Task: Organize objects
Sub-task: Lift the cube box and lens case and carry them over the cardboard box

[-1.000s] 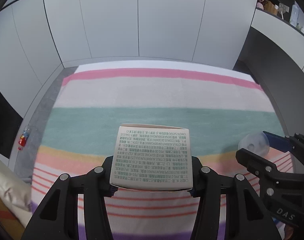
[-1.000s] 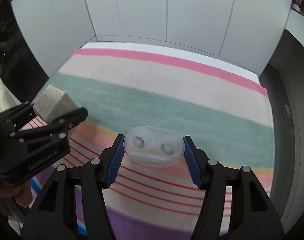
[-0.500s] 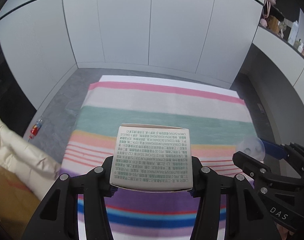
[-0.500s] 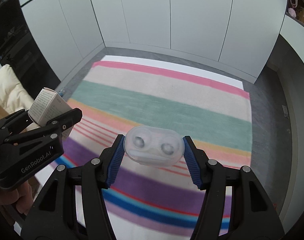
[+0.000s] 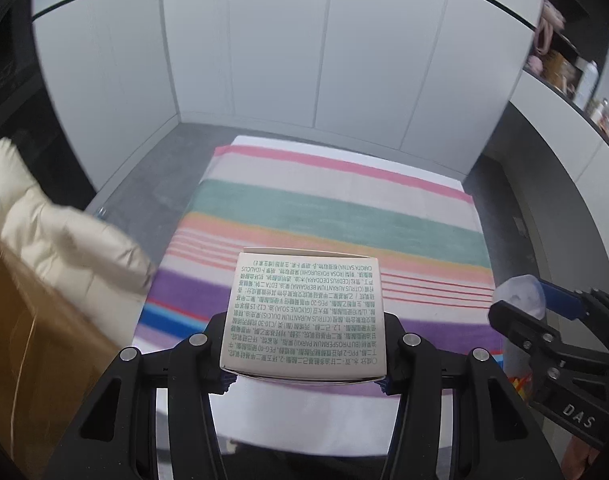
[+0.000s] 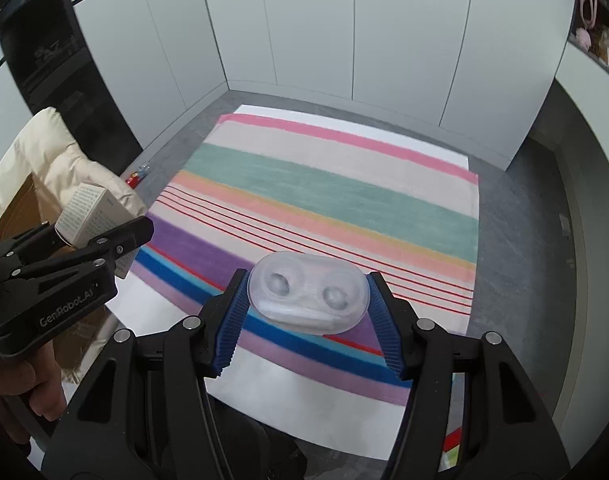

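Left wrist view: left gripper [image 5: 304, 360] clamped on a small printed carton [image 5: 304, 316], fingers [image 5: 208, 356] pressing both side faces, carton held in the air well above the striped rug [image 5: 336, 208]; cream padded jacket [image 5: 56, 232] and brown cardboard box [image 5: 32, 320] off to the left; right gripper [image 5: 544, 320] just visible at the right edge. Right wrist view: right gripper [image 6: 308, 300] closed on a clear oval lens case [image 6: 308, 292], blue ribbed fingers [image 6: 228, 320] pressing its two ends, also aloft over the rug; left gripper with carton at the left edge. Picking up apparently done for both items; carrying and setting down still ahead, destination not visible.
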